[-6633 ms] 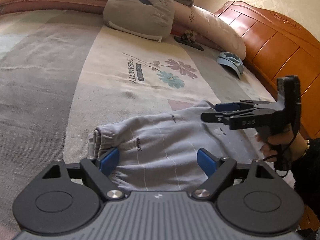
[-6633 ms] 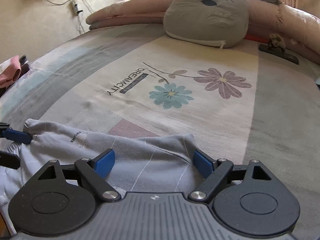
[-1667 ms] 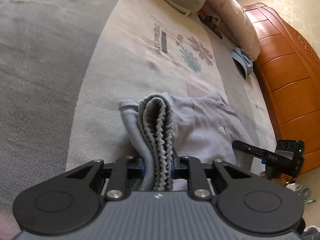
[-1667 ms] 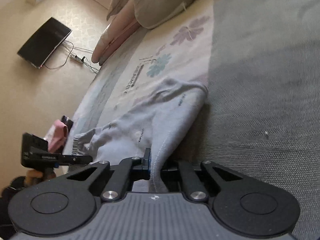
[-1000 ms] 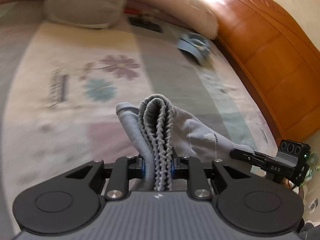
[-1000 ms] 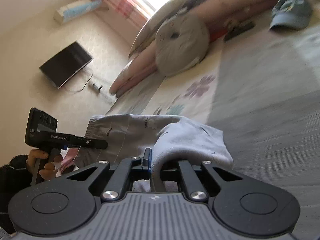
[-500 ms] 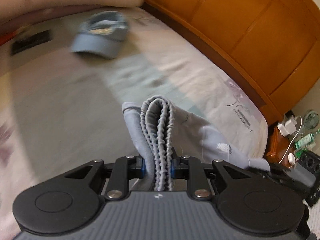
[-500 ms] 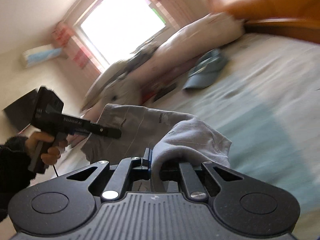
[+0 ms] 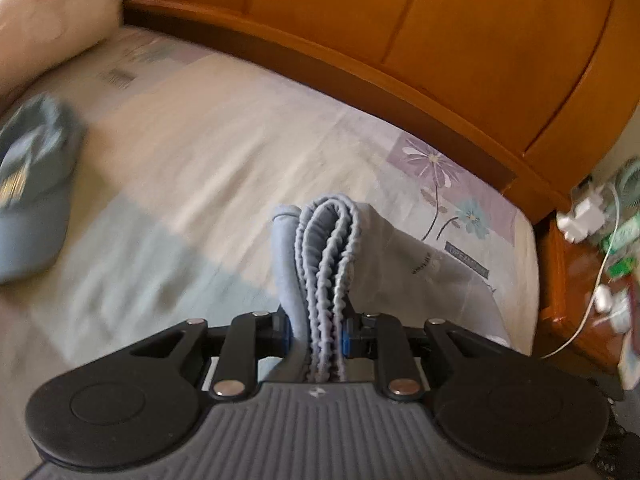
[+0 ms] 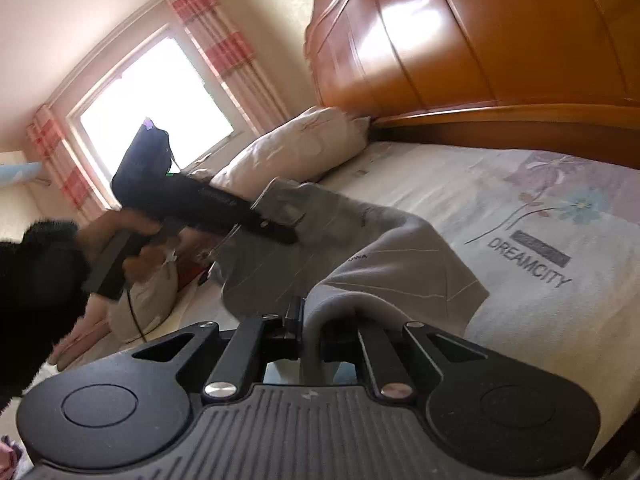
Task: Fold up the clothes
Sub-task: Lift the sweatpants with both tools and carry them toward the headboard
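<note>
Hanging above the bedsheet (image 9: 208, 168), one grey garment (image 10: 392, 256) is carried by two grippers: the left gripper (image 9: 316, 330) pinches its bunched elastic waistband at twelve o'clock, the right gripper (image 10: 310, 326) clamps a fold. One blue cap (image 9: 32, 204) lies at nine o'clock.

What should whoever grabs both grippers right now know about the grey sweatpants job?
Left gripper: shut on the ribbed elastic waistband of the light grey cotton sweatpants, bunched in several layers.
Right gripper: shut on a thin fold of the same pants.
The pants hang between both grippers above the flower-print bedsheet, near the orange wooden headboard. A blue cap lies on the sheet.
Done: both ends gripped and lifted.
Left: lay them flat on the sheet, fold, release.
</note>
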{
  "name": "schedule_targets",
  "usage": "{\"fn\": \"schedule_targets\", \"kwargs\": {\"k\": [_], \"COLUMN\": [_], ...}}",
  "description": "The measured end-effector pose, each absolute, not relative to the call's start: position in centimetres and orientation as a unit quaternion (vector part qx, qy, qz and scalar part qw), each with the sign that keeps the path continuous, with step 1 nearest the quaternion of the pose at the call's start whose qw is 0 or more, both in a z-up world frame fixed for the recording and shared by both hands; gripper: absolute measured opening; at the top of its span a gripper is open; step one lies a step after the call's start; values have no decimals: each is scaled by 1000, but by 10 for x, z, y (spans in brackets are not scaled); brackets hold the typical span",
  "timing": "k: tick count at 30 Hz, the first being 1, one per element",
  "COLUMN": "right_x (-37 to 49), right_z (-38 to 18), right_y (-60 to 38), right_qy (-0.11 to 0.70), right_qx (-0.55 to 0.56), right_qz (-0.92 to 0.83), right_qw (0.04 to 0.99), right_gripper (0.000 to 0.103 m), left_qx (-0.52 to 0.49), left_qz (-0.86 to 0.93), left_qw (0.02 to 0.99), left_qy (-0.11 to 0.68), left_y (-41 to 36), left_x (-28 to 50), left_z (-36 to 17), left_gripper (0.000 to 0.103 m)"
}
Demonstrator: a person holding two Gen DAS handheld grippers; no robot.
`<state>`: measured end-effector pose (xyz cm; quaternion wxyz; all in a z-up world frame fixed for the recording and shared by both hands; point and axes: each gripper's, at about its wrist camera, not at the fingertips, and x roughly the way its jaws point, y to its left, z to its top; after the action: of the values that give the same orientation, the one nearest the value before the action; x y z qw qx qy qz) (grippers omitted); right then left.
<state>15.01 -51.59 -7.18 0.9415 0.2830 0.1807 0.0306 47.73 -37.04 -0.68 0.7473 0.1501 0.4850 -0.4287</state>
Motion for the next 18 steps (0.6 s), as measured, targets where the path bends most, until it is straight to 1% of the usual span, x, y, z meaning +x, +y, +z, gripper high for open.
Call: {"fn": "schedule_targets", "kwargs": {"k": [7,11,18], "right_x": [156,160,153], "right_z": [-85,-92,-92], "right_y": [-508,-508,-508], "right_qy": [176,182,180], "right_qx": [271,285,298], "right_qz": [-4,-14,-20], "right_qw": [946,941,937], "right_gripper": [9,9,9], "left_qx": [206,231,233], "left_qz": [-434,-431,-430], "left_qw": [738,731,727], "left_qy": [474,476,482], "left_y": [-411,-424,-429], "left_x": [492,500,512], "left_z": [-13,-19,-33], "left_gripper": [19,19,19]}}
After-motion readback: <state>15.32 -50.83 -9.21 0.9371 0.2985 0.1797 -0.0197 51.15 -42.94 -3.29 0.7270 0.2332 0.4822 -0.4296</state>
